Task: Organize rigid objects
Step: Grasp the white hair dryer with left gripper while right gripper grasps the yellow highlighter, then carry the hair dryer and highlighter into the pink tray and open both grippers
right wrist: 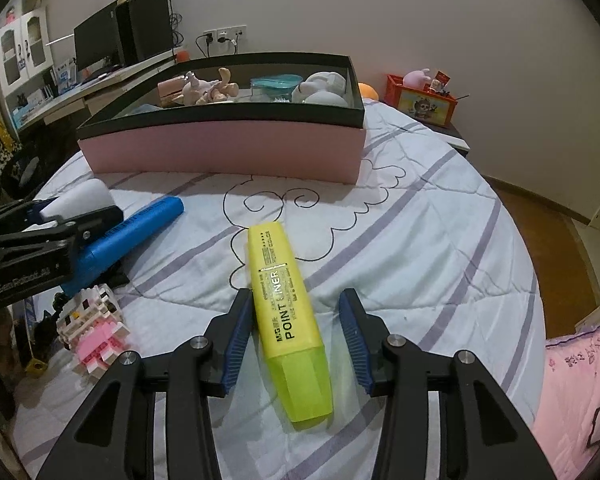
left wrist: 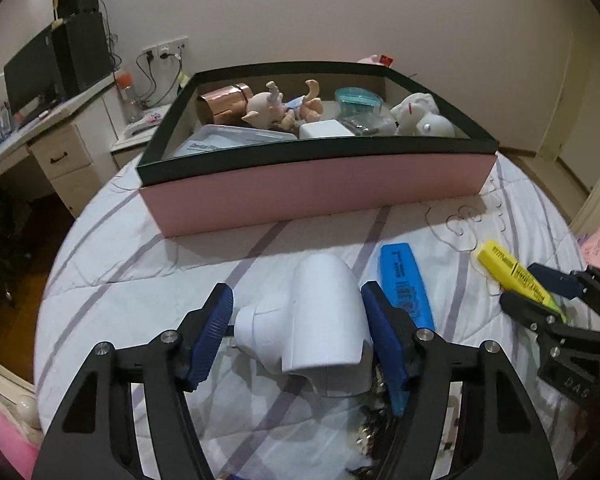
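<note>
White plug-shaped piece (left wrist: 324, 312) and yellow highlighter (right wrist: 286, 316) lay on the striped bedspread (right wrist: 440, 240).

The left gripper (left wrist: 298, 320) bracketed the white piece, right pad touching, left pad clear; the right gripper (right wrist: 296, 336) straddled the highlighter unclenched, before the pink box (right wrist: 220, 148).

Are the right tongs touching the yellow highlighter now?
Cannot tell. In the right wrist view the yellow highlighter lies between the right tongs; one pad meets its edge without a clear gap, the other stands apart.
</note>
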A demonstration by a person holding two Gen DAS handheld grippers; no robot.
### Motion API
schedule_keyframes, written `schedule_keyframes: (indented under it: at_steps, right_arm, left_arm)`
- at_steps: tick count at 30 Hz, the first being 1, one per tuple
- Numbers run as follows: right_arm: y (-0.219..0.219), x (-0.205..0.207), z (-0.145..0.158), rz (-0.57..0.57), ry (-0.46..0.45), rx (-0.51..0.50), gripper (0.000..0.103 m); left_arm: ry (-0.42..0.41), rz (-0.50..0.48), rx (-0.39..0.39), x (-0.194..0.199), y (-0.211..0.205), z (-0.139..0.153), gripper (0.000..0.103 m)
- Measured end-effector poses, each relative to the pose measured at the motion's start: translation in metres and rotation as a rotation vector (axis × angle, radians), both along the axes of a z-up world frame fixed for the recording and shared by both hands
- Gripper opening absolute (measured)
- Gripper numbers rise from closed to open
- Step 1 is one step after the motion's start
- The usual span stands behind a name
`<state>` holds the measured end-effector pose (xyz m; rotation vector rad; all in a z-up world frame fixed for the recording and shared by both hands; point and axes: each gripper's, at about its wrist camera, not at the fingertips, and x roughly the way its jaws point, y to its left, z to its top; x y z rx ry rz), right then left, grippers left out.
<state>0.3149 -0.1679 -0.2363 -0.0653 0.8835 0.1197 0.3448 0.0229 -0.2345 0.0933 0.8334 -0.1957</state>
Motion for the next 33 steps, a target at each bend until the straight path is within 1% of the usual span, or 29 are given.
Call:
schedule_keyframes:
  at_steps: [1, 3, 4, 5, 6, 7, 9, 10, 12, 14, 17, 20, 25, 30, 31, 33]
  right_arm:
    - [0.001, 0.0, 0.0, 0.0, 0.0, -0.005, 0.046]
    - [0.003, 0.0, 0.0, 0.001, -0.001, -0.017, 0.046]
    - [0.004, 0.0, 0.0, 0.002, -0.004, -0.022, 0.046]
    - [0.003, 0.0, 0.0, 0.003, -0.006, -0.02, 0.046]
    - [0.003, 0.0, 0.0, 0.005, -0.005, -0.017, 0.046]
    - [0.002, 0.0, 0.001, 0.006, -0.006, -0.011, 0.044]
    - [0.0, -0.001, 0.002, 0.01, -0.013, 0.01, 0.033]
    - [-0.001, -0.002, 0.003, 0.009, -0.019, 0.018, 0.027]
    - [-0.003, -0.003, 0.004, 0.01, -0.021, 0.039, 0.027]
    - [-0.005, -0.005, 0.005, 0.012, -0.025, 0.053, 0.027]
    - [-0.005, -0.009, 0.008, 0.012, -0.037, 0.075, 0.027]
    - [-0.001, -0.013, 0.013, 0.021, -0.053, 0.087, 0.027]
    - [0.004, -0.022, 0.032, 0.02, -0.116, 0.1, 0.027]
    - [0.01, -0.039, 0.068, 0.001, -0.256, 0.121, 0.027]
    - [0.012, -0.043, 0.076, 0.001, -0.288, 0.132, 0.027]
    - [0.019, -0.047, 0.088, 0.006, -0.33, 0.134, 0.027]
  left_arm:
    - [0.0, 0.015, 0.018, -0.001, 0.001, 0.0, 0.074]
    - [0.002, 0.03, 0.045, -0.003, 0.006, -0.002, 0.073]
    - [0.007, 0.031, 0.046, -0.004, 0.008, -0.004, 0.071]
    - [0.004, 0.024, 0.028, -0.005, 0.01, -0.003, 0.065]
    - [0.0, 0.014, 0.015, -0.005, 0.011, -0.002, 0.062]
    - [-0.011, 0.015, 0.021, -0.007, 0.011, 0.0, 0.062]
    - [-0.023, 0.021, 0.014, -0.01, 0.014, 0.002, 0.062]
    - [-0.022, 0.021, -0.005, -0.012, 0.016, 0.003, 0.062]
    - [-0.025, 0.026, -0.037, -0.015, 0.022, 0.005, 0.062]
    - [-0.03, 0.027, -0.052, -0.019, 0.026, 0.008, 0.062]
    - [-0.038, 0.03, -0.062, -0.024, 0.032, 0.014, 0.062]
    - [-0.065, 0.04, -0.069, -0.032, 0.036, 0.024, 0.062]
    - [-0.134, 0.049, -0.085, -0.047, 0.039, 0.046, 0.062]
    - [-0.227, 0.062, -0.095, -0.065, 0.036, 0.074, 0.062]
    - [-0.257, 0.064, -0.096, -0.07, 0.034, 0.081, 0.062]
    - [-0.29, 0.06, -0.104, -0.077, 0.029, 0.093, 0.062]
